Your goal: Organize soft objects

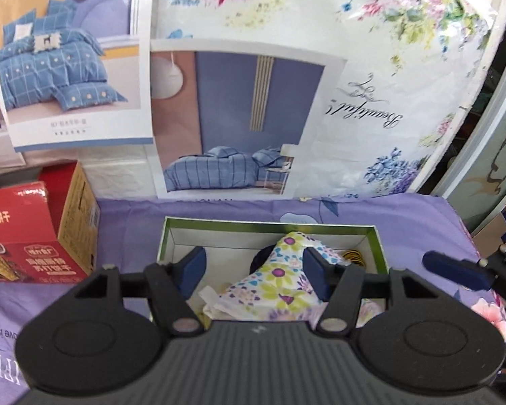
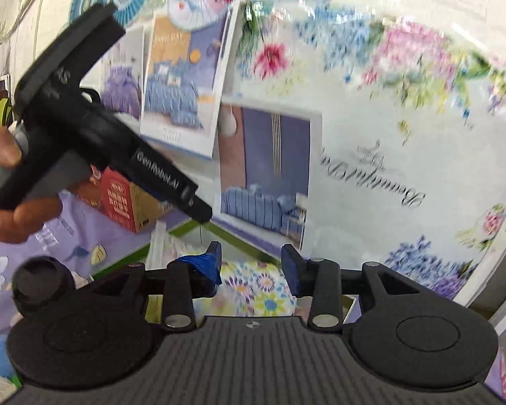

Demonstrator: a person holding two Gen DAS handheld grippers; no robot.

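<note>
Floral cloth in green-rimmed box, both grippers above it.
Floral cloth lies right of centre in the box; left gripper and right gripper jaws spread, holding nothing.

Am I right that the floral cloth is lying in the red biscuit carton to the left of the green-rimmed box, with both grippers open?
Not quite. The floral cloth lies in the green-rimmed box, not in the red biscuit carton, which does stand to its left; the left wrist view shows this. The rest holds: the left gripper and the right gripper both have their jaws apart.
</note>
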